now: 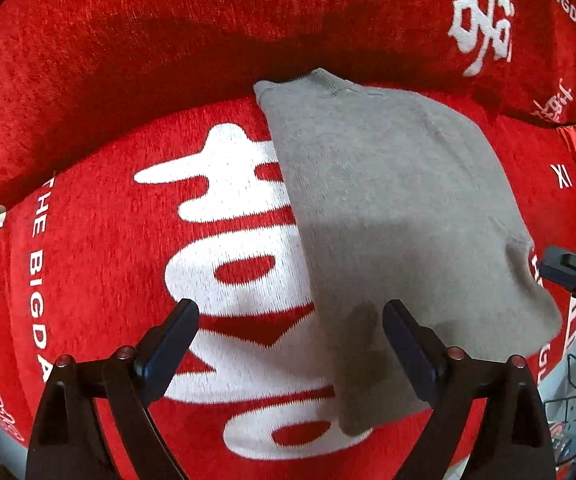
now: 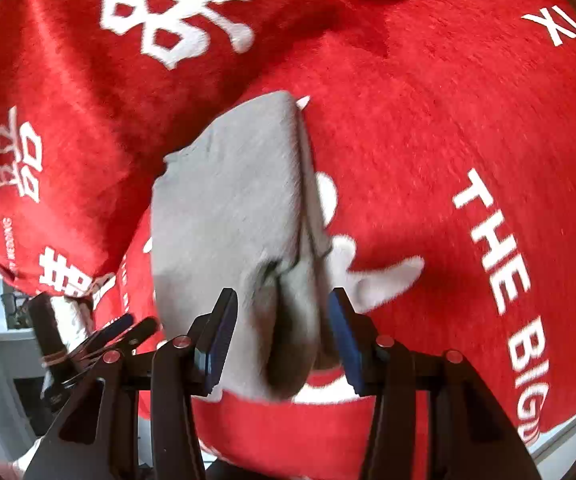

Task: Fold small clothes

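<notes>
A small grey knit garment [image 1: 387, 208] lies folded on a red cushion with large white characters [image 1: 224, 264]. My left gripper [image 1: 289, 344] is open and hovers above the garment's near left edge, holding nothing. In the right wrist view the garment [image 2: 232, 208] shows a folded edge with layers stacked. My right gripper [image 2: 282, 332] is open, its fingers on either side of the garment's near folded end, not closed on it. The right gripper's tip [image 1: 571, 272] shows at the right edge of the left wrist view.
A red backrest cushion [image 1: 168, 40] with white characters rises behind the seat. Another red printed cushion [image 2: 48, 120] sits at the left of the right wrist view. A wire rack and pale floor [image 1: 575, 408] lie beyond the seat's right edge.
</notes>
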`<move>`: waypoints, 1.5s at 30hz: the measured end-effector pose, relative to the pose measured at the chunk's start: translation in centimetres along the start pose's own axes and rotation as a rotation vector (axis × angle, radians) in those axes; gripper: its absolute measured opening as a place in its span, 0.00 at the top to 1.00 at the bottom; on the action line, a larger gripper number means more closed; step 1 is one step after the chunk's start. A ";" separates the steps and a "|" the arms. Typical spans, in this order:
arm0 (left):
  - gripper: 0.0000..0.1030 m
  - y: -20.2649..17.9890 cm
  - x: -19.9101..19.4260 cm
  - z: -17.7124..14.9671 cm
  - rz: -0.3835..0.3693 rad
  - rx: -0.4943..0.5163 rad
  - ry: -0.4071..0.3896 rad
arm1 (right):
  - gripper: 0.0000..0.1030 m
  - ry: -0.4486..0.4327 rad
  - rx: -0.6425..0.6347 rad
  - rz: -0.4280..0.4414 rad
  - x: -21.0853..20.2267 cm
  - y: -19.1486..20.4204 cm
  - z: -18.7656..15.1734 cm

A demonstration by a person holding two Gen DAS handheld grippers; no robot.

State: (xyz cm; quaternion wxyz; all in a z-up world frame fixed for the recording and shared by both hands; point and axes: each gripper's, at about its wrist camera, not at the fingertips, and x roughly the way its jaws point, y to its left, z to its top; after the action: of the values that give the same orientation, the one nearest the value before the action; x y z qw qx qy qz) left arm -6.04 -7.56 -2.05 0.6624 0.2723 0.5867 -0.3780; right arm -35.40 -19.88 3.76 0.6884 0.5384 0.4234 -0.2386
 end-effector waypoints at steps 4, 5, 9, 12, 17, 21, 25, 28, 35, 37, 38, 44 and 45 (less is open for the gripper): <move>0.09 -0.5 1.0 -1.6 0.014 0.002 0.047 | 0.50 0.031 -0.078 -0.022 0.1 1.8 -1.3; 0.09 -0.5 1.2 -2.0 0.013 -0.002 0.056 | 0.54 0.051 -0.114 -0.056 0.7 2.4 -1.5; 0.09 -0.8 2.4 -3.8 0.025 -0.017 0.097 | 0.91 0.066 -0.135 -0.118 1.9 2.4 -1.9; 0.09 -0.7 2.6 -4.2 0.016 -0.036 0.096 | 0.92 0.064 -0.108 -0.173 2.8 0.6 -2.1; 0.09 -0.7 2.8 -4.5 0.006 -0.029 0.091 | 0.99 0.079 0.010 -0.212 4.2 -3.7 -2.8; 0.09 -0.3 2.9 -4.7 -0.002 -0.030 0.088 | 0.98 0.052 0.085 -0.202 2.7 -4.6 -3.7; 0.09 0.0 2.5 -5.3 -0.013 -0.032 0.088 | 0.94 0.024 0.111 -0.212 1.2 -4.3 -5.2; 0.09 0.2 2.1 -5.7 -0.015 -0.028 0.089 | 0.94 0.001 0.119 -0.224 0.4 -3.5 -6.0; 0.09 1.2 0.2 -7.7 0.015 0.010 0.079 | 0.94 -0.096 0.047 -0.224 -0.3 0.4 -6.8; 0.09 1.8 -0.2 -8.3 0.026 0.014 0.079 | 0.89 -0.098 -0.003 -0.229 0.4 1.6 -6.3; 0.09 1.9 -0.5 -8.5 0.030 0.014 0.080 | 0.89 -0.094 -0.021 -0.252 1.1 2.1 -6.0; 0.09 3.7 -1.0 -9.8 0.067 0.002 0.093 | 0.89 -0.133 0.089 -0.366 1.4 1.3 -6.3; 0.09 4.1 -1.2 -10.1 0.073 0.001 0.092 | 0.89 -0.150 0.088 -0.381 1.0 1.5 -6.5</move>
State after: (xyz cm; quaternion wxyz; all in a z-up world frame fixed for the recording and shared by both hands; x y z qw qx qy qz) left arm -8.49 3.09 -2.83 0.6479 0.3111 0.6059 -0.3410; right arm -35.83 -13.11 3.32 0.6364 0.4589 0.4544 -0.4219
